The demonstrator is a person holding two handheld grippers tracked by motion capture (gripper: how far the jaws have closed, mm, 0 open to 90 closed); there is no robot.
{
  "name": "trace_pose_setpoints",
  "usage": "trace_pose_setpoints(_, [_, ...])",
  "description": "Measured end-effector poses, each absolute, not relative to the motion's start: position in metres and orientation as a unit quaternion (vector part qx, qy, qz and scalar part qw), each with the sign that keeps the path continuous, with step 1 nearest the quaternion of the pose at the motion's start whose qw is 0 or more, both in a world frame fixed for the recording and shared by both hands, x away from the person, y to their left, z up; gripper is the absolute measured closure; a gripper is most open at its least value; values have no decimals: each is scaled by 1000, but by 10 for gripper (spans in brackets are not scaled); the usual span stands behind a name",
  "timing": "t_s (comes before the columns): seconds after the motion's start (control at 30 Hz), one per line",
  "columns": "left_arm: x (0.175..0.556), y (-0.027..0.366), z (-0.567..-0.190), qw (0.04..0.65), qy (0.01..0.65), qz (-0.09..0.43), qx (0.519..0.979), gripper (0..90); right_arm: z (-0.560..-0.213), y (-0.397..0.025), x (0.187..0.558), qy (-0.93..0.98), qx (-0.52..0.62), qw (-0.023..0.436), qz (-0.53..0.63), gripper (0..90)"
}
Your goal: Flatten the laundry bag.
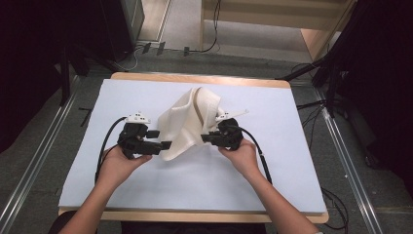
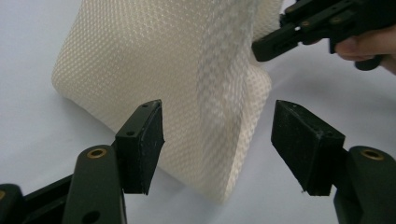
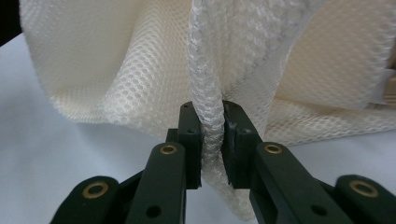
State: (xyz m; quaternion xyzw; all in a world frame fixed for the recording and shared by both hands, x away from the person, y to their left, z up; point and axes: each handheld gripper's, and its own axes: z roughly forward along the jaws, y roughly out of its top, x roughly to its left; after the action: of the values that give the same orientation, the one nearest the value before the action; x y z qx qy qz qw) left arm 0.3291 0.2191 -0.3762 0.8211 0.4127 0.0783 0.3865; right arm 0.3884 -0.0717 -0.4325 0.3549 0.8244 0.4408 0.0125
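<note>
A cream mesh cloth (image 1: 187, 122) is bunched up near the middle of the white table cover (image 1: 146, 185). My right gripper (image 1: 208, 138) is shut on a rolled edge of the cloth (image 3: 212, 140), pinched between its jaws and lifted off the table. My left gripper (image 1: 165, 145) is open at the cloth's lower left. In the left gripper view its jaws stand wide apart on either side of a hanging corner of the cloth (image 2: 187, 93), with the pads (image 2: 147, 140) close to the fabric. The right gripper (image 2: 322, 28) appears at the top right of that view.
The table cover lies on a wooden table (image 1: 199, 79). Black cables (image 1: 104, 144) trail from both grippers toward the person's arms. Metal rails (image 1: 348, 165) and floor cables run beside the table.
</note>
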Motion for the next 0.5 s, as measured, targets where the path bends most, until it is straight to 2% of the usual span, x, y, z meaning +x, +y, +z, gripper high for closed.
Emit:
trace_pose_setpoints(0.13, [337, 216, -380, 371, 427, 81, 821, 437, -432, -69, 379, 828, 348, 5, 439, 808])
trace_pose_setpoints(0.2, [340, 219, -380, 376, 432, 67, 817, 562, -433, -69, 375, 832, 344, 7, 436, 811])
trace_pose_setpoints(0.23, [340, 219, -380, 376, 432, 67, 817, 594, -433, -69, 375, 832, 344, 7, 436, 811])
trace_pose_setpoints(0.27, [342, 223, -380, 382, 434, 63, 814, 675, -433, -69, 370, 835, 340, 14, 432, 816])
trace_pose_setpoints(0.4, [348, 236, -379, 396, 445, 45, 802, 820, -431, -71, 362, 833, 344, 10, 434, 828])
trace_pose_setpoints(0.5, [351, 247, -378, 403, 454, 46, 794, 846, -430, -71, 355, 833, 340, 7, 437, 834])
